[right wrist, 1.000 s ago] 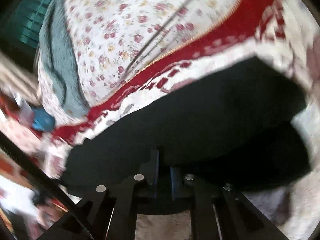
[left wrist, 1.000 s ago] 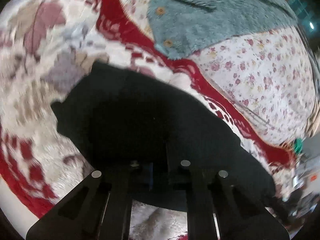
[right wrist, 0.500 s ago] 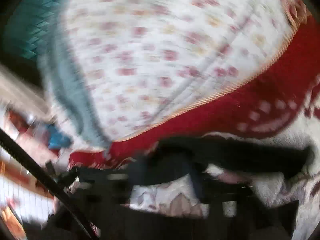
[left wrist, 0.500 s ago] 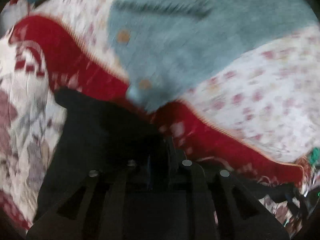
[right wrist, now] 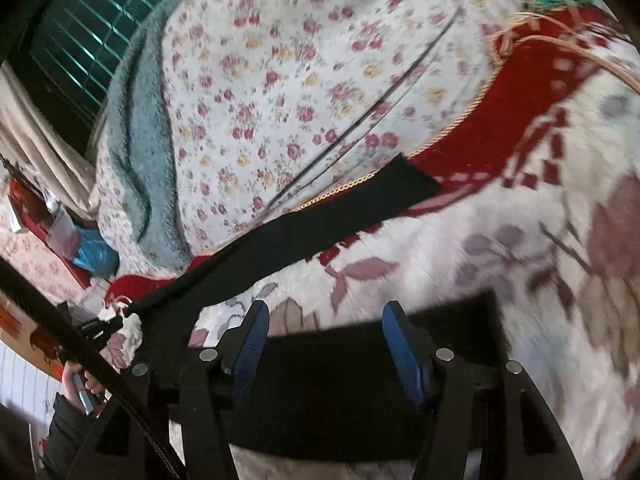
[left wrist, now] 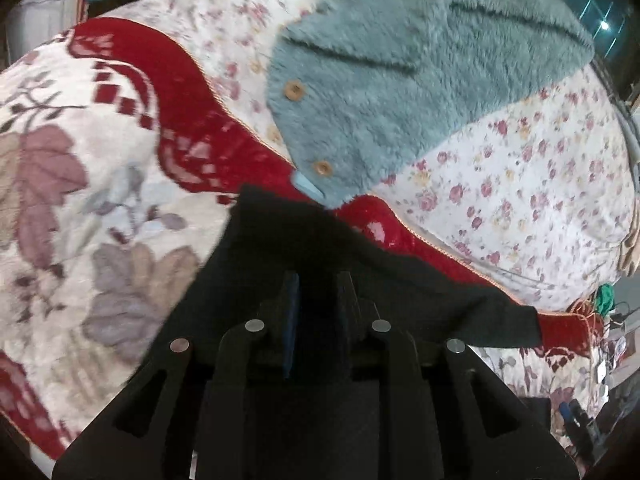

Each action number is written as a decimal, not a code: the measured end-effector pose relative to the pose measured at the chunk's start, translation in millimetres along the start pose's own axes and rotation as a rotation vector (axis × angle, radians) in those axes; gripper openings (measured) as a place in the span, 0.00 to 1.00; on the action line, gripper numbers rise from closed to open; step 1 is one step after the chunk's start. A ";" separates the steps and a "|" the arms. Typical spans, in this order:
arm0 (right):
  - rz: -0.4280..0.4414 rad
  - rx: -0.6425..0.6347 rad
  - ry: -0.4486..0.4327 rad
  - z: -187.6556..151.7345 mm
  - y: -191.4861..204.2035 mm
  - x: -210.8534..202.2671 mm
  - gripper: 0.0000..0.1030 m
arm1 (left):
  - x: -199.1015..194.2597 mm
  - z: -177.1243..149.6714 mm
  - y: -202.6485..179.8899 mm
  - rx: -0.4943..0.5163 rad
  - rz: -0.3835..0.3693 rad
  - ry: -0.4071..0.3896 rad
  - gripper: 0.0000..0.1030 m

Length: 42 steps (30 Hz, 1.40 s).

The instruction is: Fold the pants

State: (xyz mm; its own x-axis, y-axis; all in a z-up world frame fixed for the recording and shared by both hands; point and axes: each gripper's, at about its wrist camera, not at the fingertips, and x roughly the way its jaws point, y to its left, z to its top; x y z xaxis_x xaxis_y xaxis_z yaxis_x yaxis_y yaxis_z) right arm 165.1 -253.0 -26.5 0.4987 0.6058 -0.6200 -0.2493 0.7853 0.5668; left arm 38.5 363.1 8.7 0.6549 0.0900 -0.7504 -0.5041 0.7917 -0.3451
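The black pants (left wrist: pixel 320 248) lie on a red-and-cream floral blanket (left wrist: pixel 100 160). In the left wrist view my left gripper (left wrist: pixel 318 280) sits over the pants with its jaws a narrow gap apart, black cloth between and around them. In the right wrist view my right gripper (right wrist: pixel 324 312) is open with its blue pads (right wrist: pixel 250 340) wide apart and nothing between them. A band of the pants (right wrist: pixel 320 208) stretches across the blanket ahead of it, and another black part (right wrist: pixel 340 392) lies under the fingers.
A grey-blue fuzzy garment with wooden buttons (left wrist: pixel 400 80) lies on a rose-print quilt (left wrist: pixel 520 184) just beyond the pants. A red blanket border (right wrist: pixel 500 112) runs between quilt and blanket. Clutter and a blue bag (right wrist: pixel 94 256) lie at the bed's far side.
My right gripper has opened and let go of the pants, which now lie on the blanket. My left gripper carried its edge of the pants forward toward the fuzzy garment.
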 end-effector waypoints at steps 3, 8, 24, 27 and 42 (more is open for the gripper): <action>0.010 0.061 -0.029 -7.5 -8.0 -15.2 0.55 | -15.5 -2.7 14.5 -0.026 0.031 -0.039 0.26; 0.011 0.103 -0.031 -12.8 -13.4 -19.4 0.55 | -31.5 -6.6 28.6 -0.111 -0.014 -0.054 0.36; 0.085 0.390 -0.044 -38.3 -59.2 -57.3 0.55 | -23.2 -89.8 110.1 -0.416 -0.150 0.114 0.52; 0.102 0.424 -0.026 -40.0 -70.9 -63.2 0.55 | -1.9 -83.6 104.6 -0.437 -0.182 0.127 0.52; 0.203 0.574 0.162 -45.3 -117.8 -42.4 0.55 | 4.6 -92.4 95.0 -0.323 -0.017 -0.001 0.07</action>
State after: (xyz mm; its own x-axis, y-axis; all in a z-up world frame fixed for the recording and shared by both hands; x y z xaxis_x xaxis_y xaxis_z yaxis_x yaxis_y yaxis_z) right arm 135.6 -365.4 -91.5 0.3452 0.7824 -0.5183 0.1819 0.4860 0.8548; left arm -58.4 382.9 -79.6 0.6651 0.0787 -0.7426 -0.6457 0.5602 -0.5189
